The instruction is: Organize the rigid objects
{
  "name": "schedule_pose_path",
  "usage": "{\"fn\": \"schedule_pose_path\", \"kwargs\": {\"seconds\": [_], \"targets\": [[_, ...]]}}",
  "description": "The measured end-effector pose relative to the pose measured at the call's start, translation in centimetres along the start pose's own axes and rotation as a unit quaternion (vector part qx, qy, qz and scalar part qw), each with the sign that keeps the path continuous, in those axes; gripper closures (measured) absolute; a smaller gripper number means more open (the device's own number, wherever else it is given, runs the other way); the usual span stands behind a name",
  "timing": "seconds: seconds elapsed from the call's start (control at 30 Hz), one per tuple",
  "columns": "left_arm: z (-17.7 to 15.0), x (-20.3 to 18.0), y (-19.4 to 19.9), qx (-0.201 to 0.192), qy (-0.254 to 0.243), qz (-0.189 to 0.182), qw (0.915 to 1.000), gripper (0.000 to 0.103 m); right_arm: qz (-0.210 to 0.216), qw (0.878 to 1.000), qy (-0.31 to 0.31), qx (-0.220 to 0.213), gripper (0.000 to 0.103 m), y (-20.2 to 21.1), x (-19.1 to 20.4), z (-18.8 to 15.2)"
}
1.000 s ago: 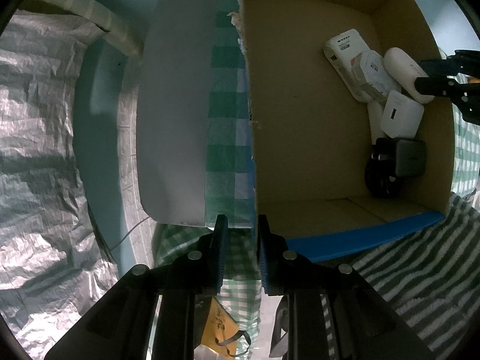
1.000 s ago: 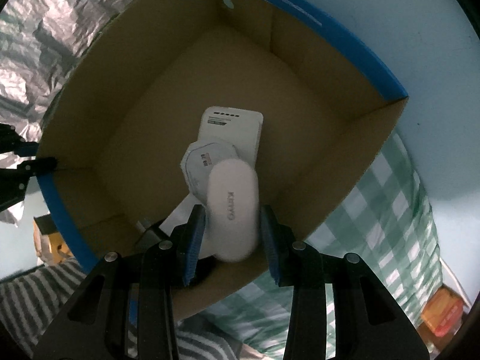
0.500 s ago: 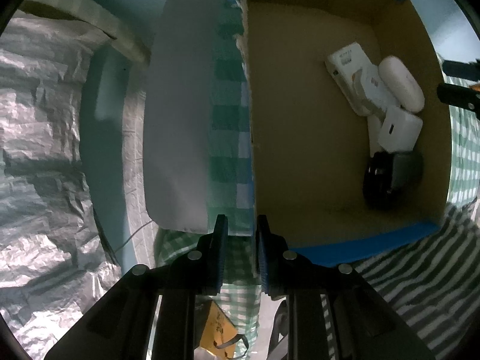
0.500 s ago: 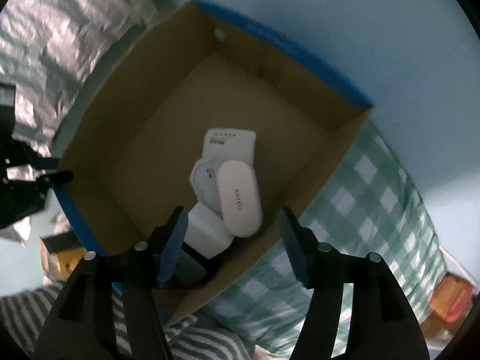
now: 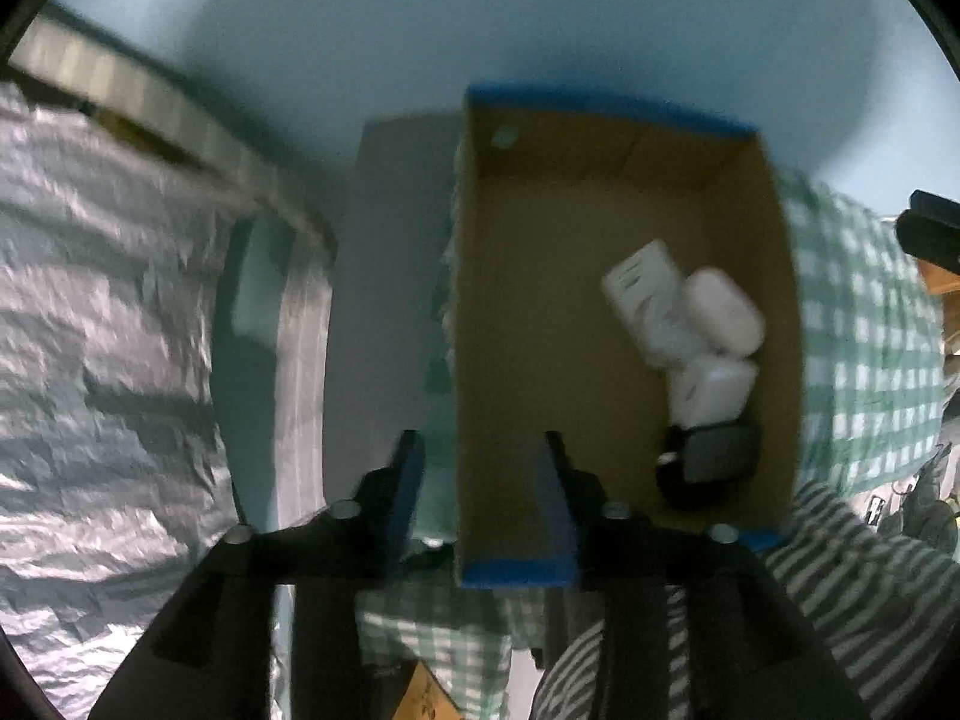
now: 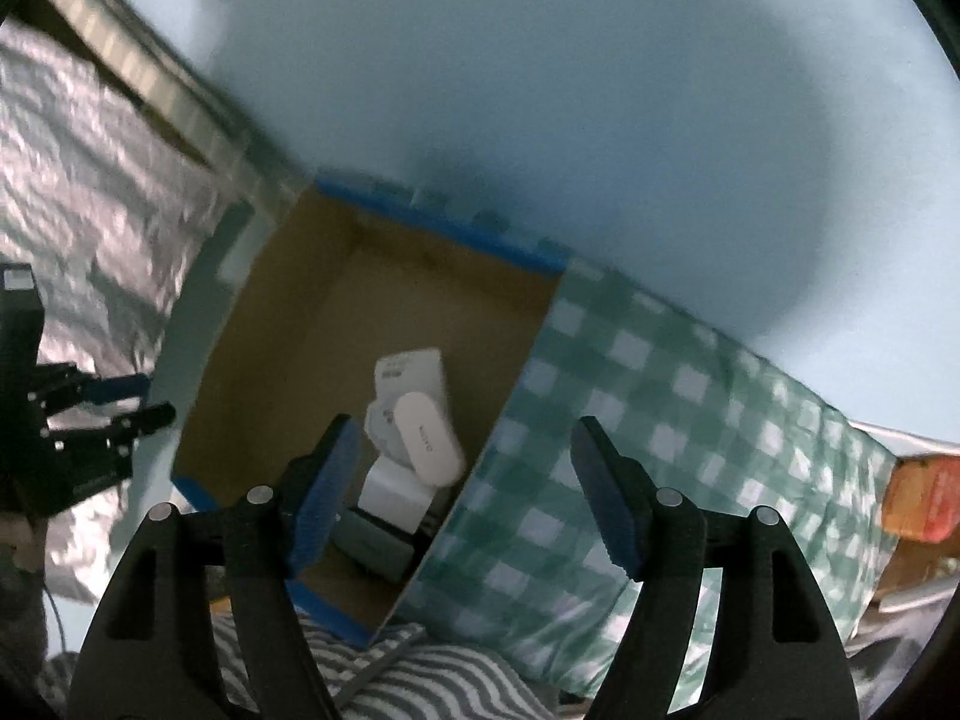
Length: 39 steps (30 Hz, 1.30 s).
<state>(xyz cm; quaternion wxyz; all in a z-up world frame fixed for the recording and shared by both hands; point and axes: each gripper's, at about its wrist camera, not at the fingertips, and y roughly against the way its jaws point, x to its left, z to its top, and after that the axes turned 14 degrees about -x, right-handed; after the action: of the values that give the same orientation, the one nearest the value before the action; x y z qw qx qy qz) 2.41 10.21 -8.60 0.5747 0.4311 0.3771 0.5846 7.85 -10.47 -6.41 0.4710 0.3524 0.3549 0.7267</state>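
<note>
The open brown cardboard box with blue-taped rim (image 5: pixel 540 312) occupies the centre of the left wrist frame and the lower left centre of the right wrist frame (image 6: pixel 288 360). Its contents are grouped against the right-hand wall in the left wrist view: a white oval plastic case (image 5: pixel 723 312) lies on top of a white flat rectangular device (image 5: pixel 642 288) and touches a white square adapter (image 5: pixel 714 390); below these sits a dark grey block beside a black item (image 5: pixel 714 462), blurred. In the right wrist view the white oval plastic case (image 6: pixel 429 438) rests diagonally across the other white items. The left gripper (image 5: pixel 480 498) is at the lower centre of its frame; its jaws have just been opening and now stand moderately apart, astride the near left wall of the box in the picture without pressing on it. The right gripper (image 6: pixel 465 492) is at the lower centre of its frame; its jaws have just been opening and stand wide, gripping nothing, with the case lying in the box behind them. A green-and-white checked cloth (image 6: pixel 660 420) lies to the right of the box, and crinkled silver foil sheeting (image 5: pixel 90 330) fills the left side
</note>
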Motion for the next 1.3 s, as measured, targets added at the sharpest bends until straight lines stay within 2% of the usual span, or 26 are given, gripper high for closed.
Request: {"fn": "schedule_pose_path", "kwargs": {"seconds": [0.07,0.17,0.3,0.37,0.43,0.57,0.8,0.97,1.3], "targets": [[0.9,-1.0,1.5,-0.023,-0.009,0.004,0.9997,0.036,-0.009,1.000,-0.010,-0.015,0.028,1.4,-0.6,0.3],[2.0,-2.3,3.1,-0.049,-0.021,0.008,0.9985,0.023,-0.023,0.999,-0.026,-0.040,0.028,3.4,-1.6,0.6],[3.0,-3.8,5.0,-0.076,-0.039,0.022,0.9961,0.017,-0.033,0.996,-0.044,-0.071,0.028,5.9,-2.9,0.5],[3.3,-4.7,5.8,-0.085,-0.048,0.030,0.9948,0.005,-0.039,0.995,-0.050,-0.079,0.028,6.7,-3.4,0.4],[3.5,-5.6,6.4,-0.096,-0.052,0.030,0.9936,0.001,-0.043,0.993,-0.061,-0.094,0.028,7.6,-4.2,0.0],[3.6,-7.0,7.2,-0.101,-0.046,0.015,0.9937,0.001,-0.046,0.989,-0.089,-0.107,0.028,8.7,-5.9,-0.9],[3.4,-8.5,8.6,-0.114,-0.023,-0.006,0.9932,0.001,-0.076,0.987,-0.089,-0.114,0.028,10.6,-7.5,-1.9],[3.3,-9.3,9.2,-0.117,-0.014,-0.007,0.9930,0.001,-0.086,0.985,-0.089,-0.119,0.028,11.9,-8.4,-2.7],[3.1,-12.1,10.4,-0.130,-0.042,0.010,0.9906,0.001,-0.081,0.986,-0.090,-0.116,0.028,12.4,-9.4,-3.5]]}}
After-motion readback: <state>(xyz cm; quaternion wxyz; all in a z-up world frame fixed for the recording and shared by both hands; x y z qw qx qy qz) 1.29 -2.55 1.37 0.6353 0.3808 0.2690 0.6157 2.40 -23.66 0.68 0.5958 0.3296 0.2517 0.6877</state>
